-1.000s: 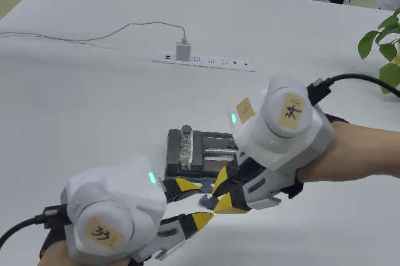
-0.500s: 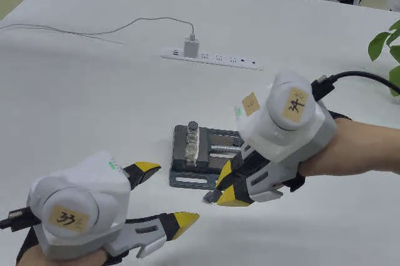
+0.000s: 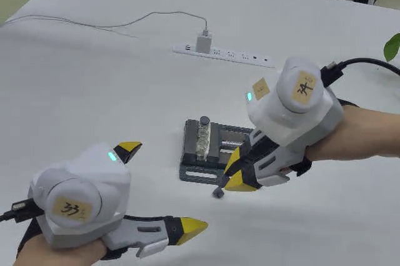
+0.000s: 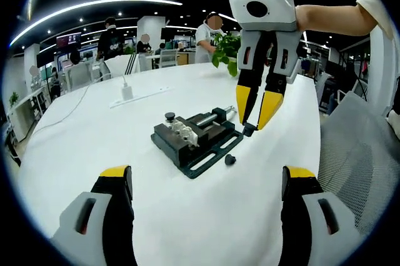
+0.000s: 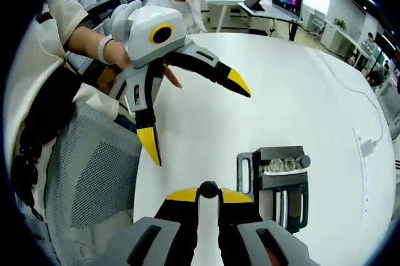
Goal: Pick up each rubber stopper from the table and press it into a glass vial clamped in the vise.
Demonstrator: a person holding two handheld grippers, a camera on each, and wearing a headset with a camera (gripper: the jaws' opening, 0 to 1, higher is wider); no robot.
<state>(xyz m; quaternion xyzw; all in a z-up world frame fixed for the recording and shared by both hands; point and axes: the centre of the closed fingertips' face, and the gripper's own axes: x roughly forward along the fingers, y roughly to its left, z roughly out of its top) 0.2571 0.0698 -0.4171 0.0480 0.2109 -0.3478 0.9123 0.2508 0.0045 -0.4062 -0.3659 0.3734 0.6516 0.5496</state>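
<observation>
Right tongs (image 4: 252,125) closed on a dark rubber stopper (image 5: 208,189), tips just beside the vise (image 3: 189,147). Second stopper (image 4: 230,160) lies loose on the desk (image 3: 94,91), near the vise base. Vial (image 3: 202,142) upright in the vise, mid-desk, with a seated stopper (image 3: 204,120) on top. Left tongs (image 4: 207,173) wide open, empty, toward the near edge.

Handwritten sticker 33 (image 3: 70,210), lower left of the head view, on the left gripper's (image 3: 161,186) round end cap. Sticker 34 (image 3: 305,87), upper right, on the right gripper's (image 3: 229,180) cap.
</observation>
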